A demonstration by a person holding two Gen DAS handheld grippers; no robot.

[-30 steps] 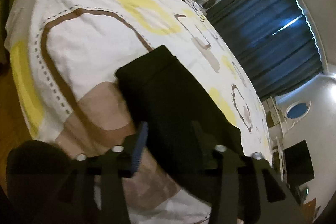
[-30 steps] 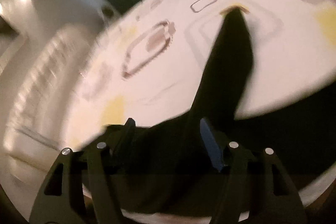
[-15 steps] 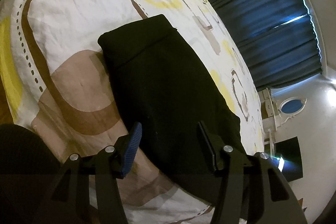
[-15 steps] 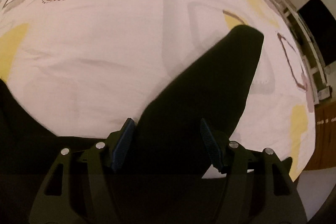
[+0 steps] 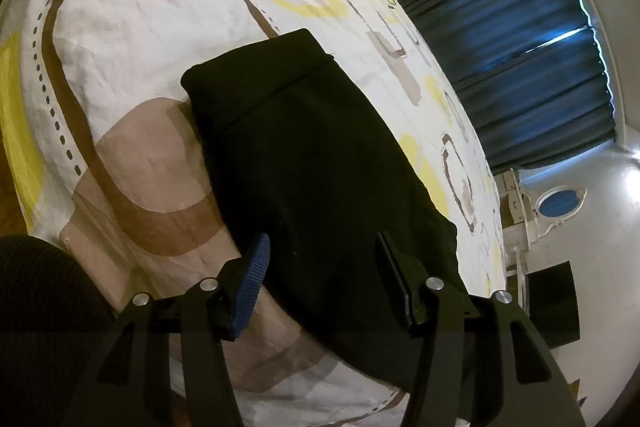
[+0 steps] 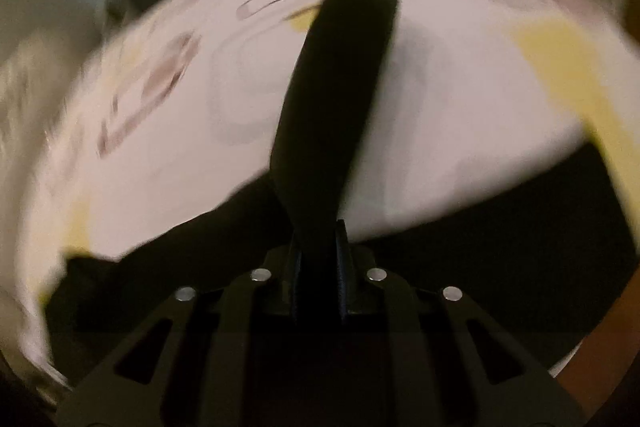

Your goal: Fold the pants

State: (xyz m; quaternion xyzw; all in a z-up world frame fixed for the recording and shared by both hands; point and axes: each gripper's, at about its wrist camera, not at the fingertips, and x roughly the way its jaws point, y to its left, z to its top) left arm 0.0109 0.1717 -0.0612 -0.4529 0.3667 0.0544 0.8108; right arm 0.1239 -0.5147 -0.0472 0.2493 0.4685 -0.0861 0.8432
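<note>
Black pants [image 5: 304, 155] lie flat on the patterned bedspread [image 5: 152, 27], waistband at the far end. My left gripper [image 5: 320, 259] is open just above the near part of the pants, touching nothing. In the blurred right wrist view my right gripper [image 6: 318, 247] is shut on the near end of the pants [image 6: 332, 99], which stretch away over the bedspread [image 6: 160, 147] as a long narrow strip.
Dark blue curtains [image 5: 520, 67] hang beyond the bed. A white wall with an oval mirror [image 5: 558, 205] and a dark screen [image 5: 554, 303] are at the right. Wooden floor [image 6: 592, 367] shows past the bed edge.
My right gripper has shut on the pants end; it was open half a second ago, and its view has swung round. My left gripper stays open and has drawn back a little.
</note>
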